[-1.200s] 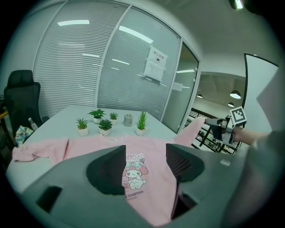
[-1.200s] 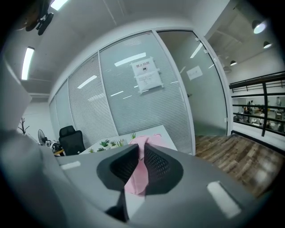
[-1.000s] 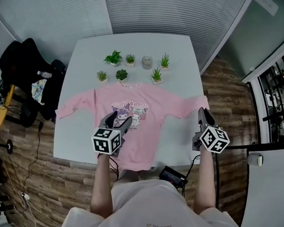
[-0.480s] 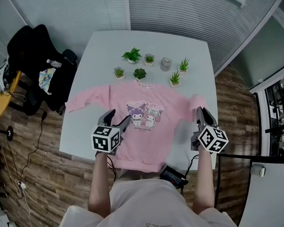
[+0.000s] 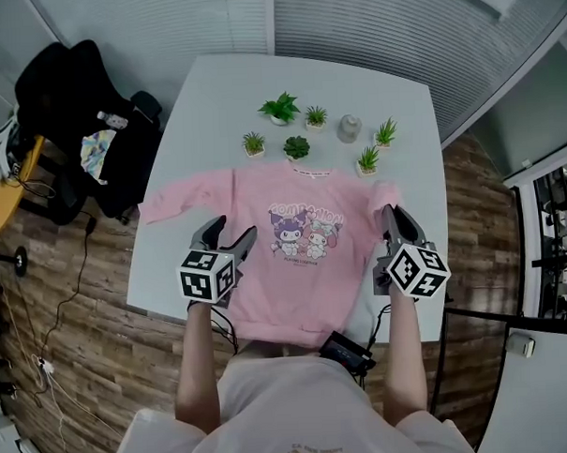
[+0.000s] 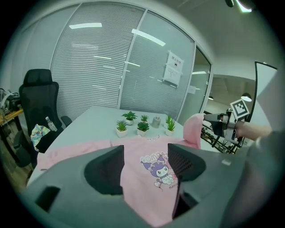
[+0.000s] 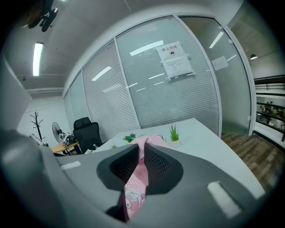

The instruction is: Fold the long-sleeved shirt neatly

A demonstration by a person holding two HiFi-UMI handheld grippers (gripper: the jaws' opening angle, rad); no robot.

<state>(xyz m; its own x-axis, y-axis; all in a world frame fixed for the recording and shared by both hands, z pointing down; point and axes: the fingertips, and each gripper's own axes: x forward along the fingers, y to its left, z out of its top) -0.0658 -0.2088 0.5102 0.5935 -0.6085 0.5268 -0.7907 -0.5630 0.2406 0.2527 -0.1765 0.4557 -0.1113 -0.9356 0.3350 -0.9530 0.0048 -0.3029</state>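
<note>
A pink long-sleeved shirt (image 5: 300, 272) with a cartoon print lies flat on the white table (image 5: 212, 93), its left sleeve (image 5: 179, 197) stretched out. My right gripper (image 5: 392, 216) is shut on the right sleeve (image 5: 385, 194), which is lifted and doubled in toward the shirt's right shoulder. In the right gripper view pink cloth (image 7: 139, 171) is pinched between the jaws. My left gripper (image 5: 226, 236) hovers open above the shirt's lower left part, nothing between its fingers. The left gripper view shows the shirt (image 6: 151, 176) below and the raised sleeve (image 6: 194, 129) at the right.
Several small potted plants (image 5: 297, 147) and a grey pot (image 5: 350, 127) stand in a cluster just behind the collar. A black office chair (image 5: 72, 99) is left of the table. A black device (image 5: 343, 352) hangs at the near table edge.
My right gripper has carried the sleeve end from the table's right edge inward toward the shirt body. My left gripper has shifted from beside the print toward the shirt's left side, still open.
</note>
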